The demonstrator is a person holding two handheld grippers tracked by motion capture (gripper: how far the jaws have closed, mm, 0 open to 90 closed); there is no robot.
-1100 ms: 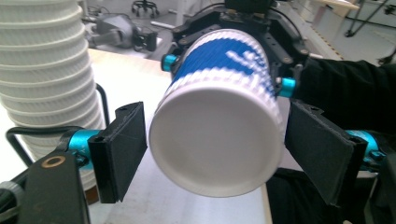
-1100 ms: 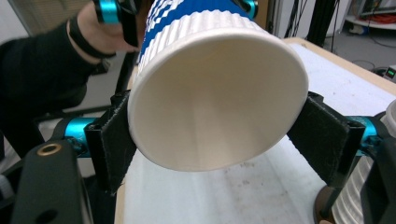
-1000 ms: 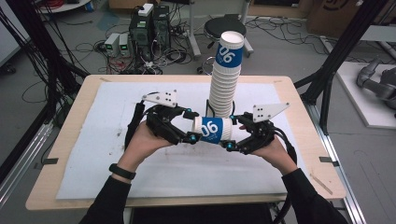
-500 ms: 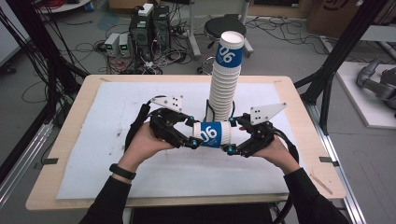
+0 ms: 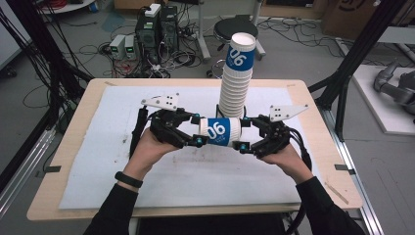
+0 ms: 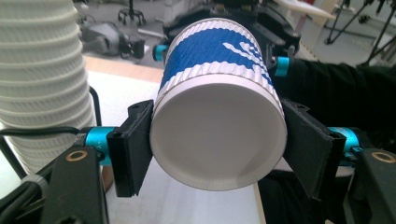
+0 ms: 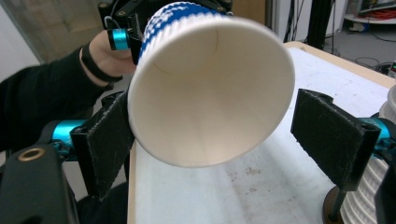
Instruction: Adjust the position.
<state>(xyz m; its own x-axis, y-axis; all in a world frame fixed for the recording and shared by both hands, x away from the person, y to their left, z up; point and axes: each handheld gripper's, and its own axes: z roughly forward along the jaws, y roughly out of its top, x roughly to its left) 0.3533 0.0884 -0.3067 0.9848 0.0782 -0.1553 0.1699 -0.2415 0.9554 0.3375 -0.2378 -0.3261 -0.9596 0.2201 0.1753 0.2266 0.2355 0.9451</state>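
**Two grippers, one cup between them**

Table (image 5: 88, 161) bears a tall cup stack (image 5: 235, 83). Before it, above the table, a cup (image 5: 220, 132) lies sideways: left gripper (image 5: 195, 139) clamps its base, right gripper (image 5: 242, 142) has just been opening, one pad clear of the rim.

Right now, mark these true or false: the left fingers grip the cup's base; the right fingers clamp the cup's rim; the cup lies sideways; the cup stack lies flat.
1. The left gripper has its fingers shut on the base of the cup. True.
2. The right gripper clamps the rim. False: its fingers have just been opening, and one finger stands clear of the rim.
3. The cup lies sideways between the grippers. True.
4. The cup stack lies flat. False: it stands upright on the table.
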